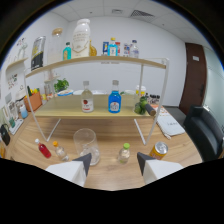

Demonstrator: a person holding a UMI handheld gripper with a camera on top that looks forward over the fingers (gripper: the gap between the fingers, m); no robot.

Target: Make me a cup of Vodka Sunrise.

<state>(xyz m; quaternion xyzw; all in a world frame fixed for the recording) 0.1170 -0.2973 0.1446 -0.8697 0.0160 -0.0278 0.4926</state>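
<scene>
Clear glass [87,145] just ahead | tongs [113,163] spread, bases hidden | bottle labels unreadable

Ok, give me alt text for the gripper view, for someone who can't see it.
The open gripper hovers over a wooden table, its fingers just short of a clear glass. Behind stands a two-tier shelf with a clear bottle and a blue bottle.

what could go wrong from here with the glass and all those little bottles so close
The gripper is open, and the clear glass stands just ahead of its left finger, not centred. Closing now might clip the rim and tip it.

The small green-capped bottle and the red bottle stand close on either side, so a sideways swing could topple them.

The can near the right finger could also be nudged.
</scene>
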